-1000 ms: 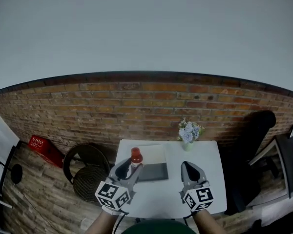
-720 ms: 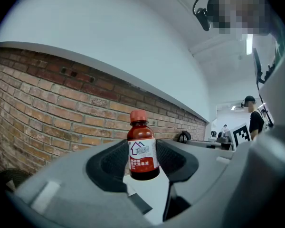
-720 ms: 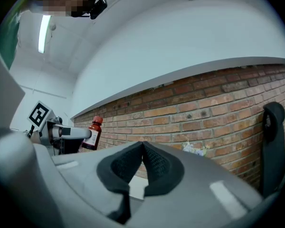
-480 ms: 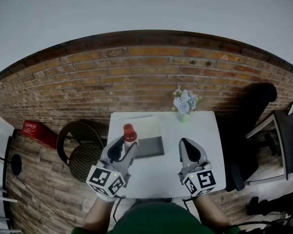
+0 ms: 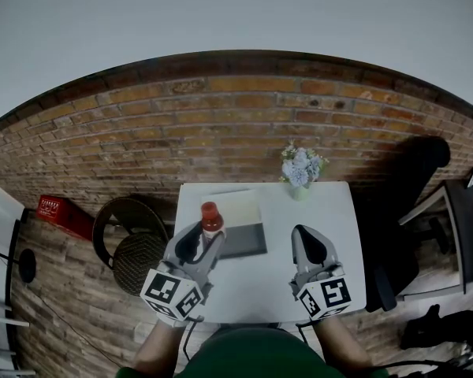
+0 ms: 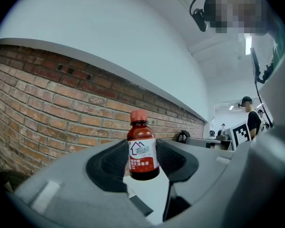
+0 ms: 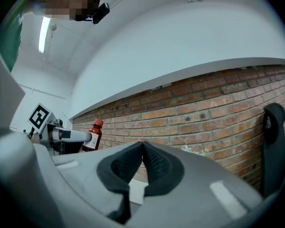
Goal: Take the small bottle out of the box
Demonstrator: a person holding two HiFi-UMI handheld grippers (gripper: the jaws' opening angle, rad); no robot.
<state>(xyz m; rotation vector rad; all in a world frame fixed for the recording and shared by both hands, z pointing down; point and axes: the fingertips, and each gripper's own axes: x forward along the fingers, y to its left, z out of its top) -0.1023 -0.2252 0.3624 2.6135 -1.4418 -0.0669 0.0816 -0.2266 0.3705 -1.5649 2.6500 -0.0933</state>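
Note:
A small brown bottle (image 5: 211,217) with a red cap and a red-and-white label stands upright between the jaws of my left gripper (image 5: 204,239), which is shut on it, above the table's left part. The left gripper view shows the bottle (image 6: 142,148) pressed by both dark pads of that gripper (image 6: 142,164). Just beyond it on the white table (image 5: 331,211) lies the flat white-and-grey box (image 5: 248,239). My right gripper (image 5: 304,235) hovers over the table's middle right, shut with nothing in it; its pads meet in the right gripper view (image 7: 142,148), where the bottle (image 7: 92,136) shows at the left.
A vase of pale flowers (image 5: 301,168) stands at the table's far edge by the brick wall. A round dark chair (image 5: 134,242) and a red crate (image 5: 59,215) are on the left. A black chair (image 5: 414,187) stands on the right.
The head view has shifted since a second ago, so the table sits higher in the picture. The bottle stays gripped in my left gripper. Both grippers have barely moved in the last half second.

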